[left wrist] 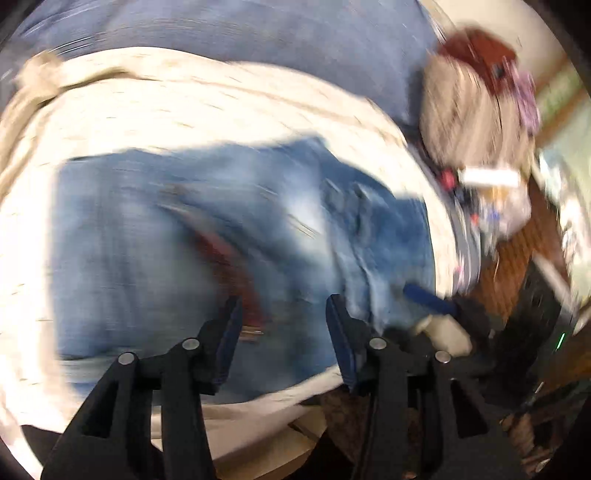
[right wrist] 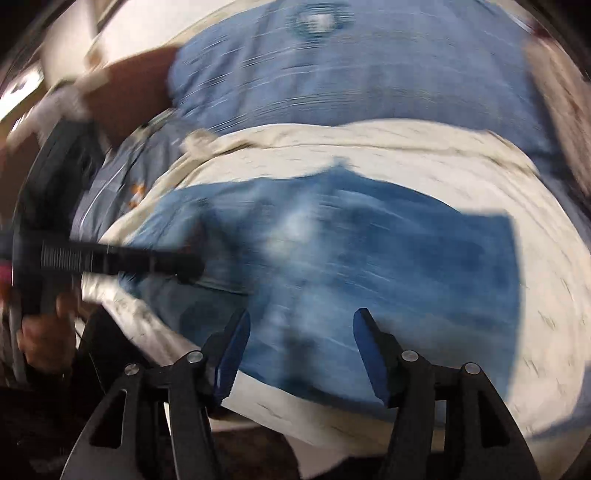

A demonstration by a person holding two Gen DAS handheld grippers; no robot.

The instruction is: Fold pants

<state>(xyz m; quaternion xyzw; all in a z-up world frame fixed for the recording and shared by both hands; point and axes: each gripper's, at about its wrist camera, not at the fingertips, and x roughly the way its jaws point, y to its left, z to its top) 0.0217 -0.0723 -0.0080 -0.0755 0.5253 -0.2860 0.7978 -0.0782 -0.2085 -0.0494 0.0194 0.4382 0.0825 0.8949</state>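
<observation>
Both views were smeared by motion blur. The pants (left wrist: 207, 240), faded blue jeans, lay spread on a cream sheet (left wrist: 221, 107) that covered the bed, with a blue blanket (left wrist: 240, 33) beyond it. In the left wrist view the left gripper (left wrist: 284, 308) hung above the near part of the denim, its blue-padded fingers (left wrist: 231, 332) set wide apart with nothing between them. To its right, the other gripper's blue finger tip showed at the edge of the jeans, and past the bed edge sat a heap of blurred items topped with something red (left wrist: 476, 55). In the right wrist view the right gripper (right wrist: 301, 326) hovered over the near edge of the pants (right wrist: 351, 251), fingers (right wrist: 369, 350) also wide and empty, while the left gripper (right wrist: 184, 264) reached in from the left side, its tip touching the denim. The cream sheet (right wrist: 535, 229) framed the jeans on all sides.
</observation>
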